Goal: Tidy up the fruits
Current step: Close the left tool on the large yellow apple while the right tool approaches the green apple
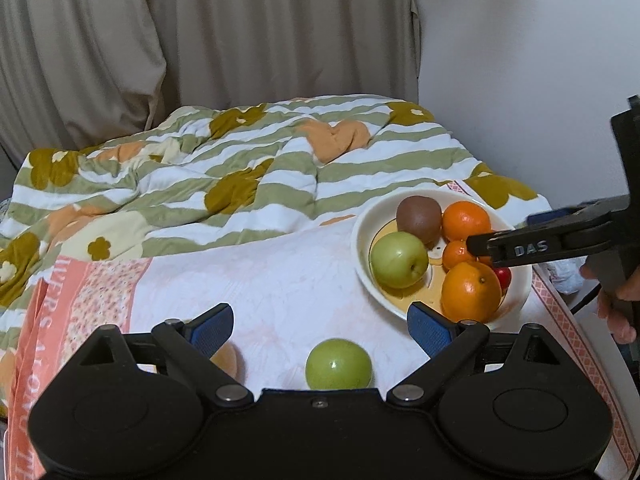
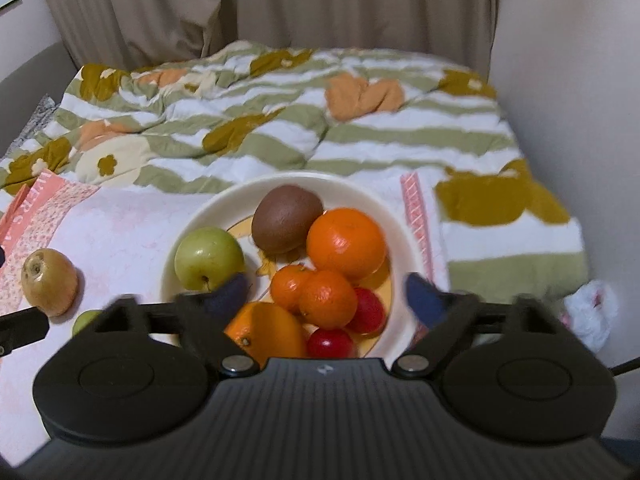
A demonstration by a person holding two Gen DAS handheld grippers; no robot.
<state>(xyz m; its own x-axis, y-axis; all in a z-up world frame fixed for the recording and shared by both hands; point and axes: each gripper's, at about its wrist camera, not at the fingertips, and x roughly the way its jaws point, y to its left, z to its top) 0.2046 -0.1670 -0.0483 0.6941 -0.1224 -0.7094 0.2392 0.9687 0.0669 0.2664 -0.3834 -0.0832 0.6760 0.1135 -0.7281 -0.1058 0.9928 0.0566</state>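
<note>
A white bowl (image 1: 361, 236) (image 2: 360, 189) on the pale cloth holds a brown kiwi (image 2: 286, 220), a green apple (image 2: 208, 258), oranges (image 2: 346, 242), small mandarins (image 2: 328, 300) and red fruits (image 2: 368, 311). My right gripper (image 2: 326, 296) (image 1: 492, 252) hangs open just over the bowl, its fingers either side of the mandarins and gripping nothing. My left gripper (image 1: 320, 326) is open low over the cloth. A loose green apple (image 1: 338, 364) (image 2: 86, 320) lies between its fingers, untouched. A yellowish-brown fruit (image 2: 48, 282) (image 1: 228, 360) lies by the left finger.
A rumpled striped floral quilt (image 1: 240, 176) covers the far half of the bed. Curtains (image 1: 200, 32) hang behind it and a wall (image 1: 520, 80) runs along the right. A white crumpled item (image 2: 592, 312) lies at the right edge. A person's hand (image 1: 616, 308) holds the right gripper.
</note>
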